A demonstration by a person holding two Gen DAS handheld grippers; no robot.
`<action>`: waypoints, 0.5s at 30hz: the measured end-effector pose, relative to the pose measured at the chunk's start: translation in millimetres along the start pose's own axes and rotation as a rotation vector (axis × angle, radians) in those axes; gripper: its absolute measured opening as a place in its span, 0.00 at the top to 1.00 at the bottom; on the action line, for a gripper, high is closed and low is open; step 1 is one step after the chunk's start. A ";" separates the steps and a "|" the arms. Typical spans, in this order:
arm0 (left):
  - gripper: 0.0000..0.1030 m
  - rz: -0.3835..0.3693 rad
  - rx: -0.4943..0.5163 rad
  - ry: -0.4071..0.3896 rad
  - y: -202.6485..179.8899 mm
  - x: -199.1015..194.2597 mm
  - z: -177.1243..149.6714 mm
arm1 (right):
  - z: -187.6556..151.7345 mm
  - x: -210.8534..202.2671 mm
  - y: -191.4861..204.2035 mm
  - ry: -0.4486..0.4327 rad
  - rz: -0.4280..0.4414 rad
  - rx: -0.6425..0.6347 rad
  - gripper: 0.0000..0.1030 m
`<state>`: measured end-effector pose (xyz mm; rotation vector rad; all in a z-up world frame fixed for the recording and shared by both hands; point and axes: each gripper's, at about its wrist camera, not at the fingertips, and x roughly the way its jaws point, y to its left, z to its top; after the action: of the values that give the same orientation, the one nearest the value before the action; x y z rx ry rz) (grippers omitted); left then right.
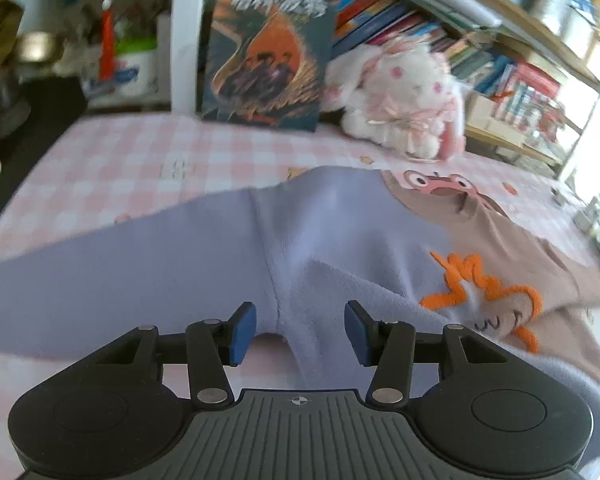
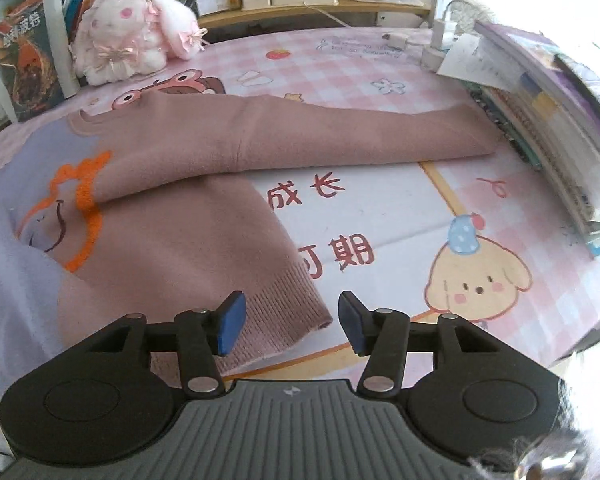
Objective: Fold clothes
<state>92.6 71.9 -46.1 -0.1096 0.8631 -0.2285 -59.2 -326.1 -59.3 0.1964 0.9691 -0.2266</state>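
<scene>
L gripper fingers gaping, empty, I'm hovering over lilac-and-mauve knit sweater | R gripper fingers gaping, empty, hovering at ribbed hem | sweater lying on pink checked surface

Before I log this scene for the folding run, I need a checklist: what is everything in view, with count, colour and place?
sweater: one, lilac and dusty pink with an orange design, spread on the tablecloth, pink sleeve stretched sideways
tablecloth: one, pink and white check with cartoon prints, covering the table
plush toy: one, white and pink, at the back
book: one, dark cover with orange, upright behind the table
stack of books: one, mixed colours, beside the sleeve end
bookshelf: one, wooden, full, behind
left hand-held gripper: black, blue pads, open
right hand-held gripper: same, open
</scene>
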 end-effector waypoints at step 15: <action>0.53 0.068 0.252 0.009 -33.4 46.5 17.4 | 21.4 0.9 8.5 0.103 0.229 0.004 0.92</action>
<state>129.9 28.3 -63.0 0.1556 0.8391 -0.2722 -39.5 -323.8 -47.7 0.3224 1.0390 -0.0081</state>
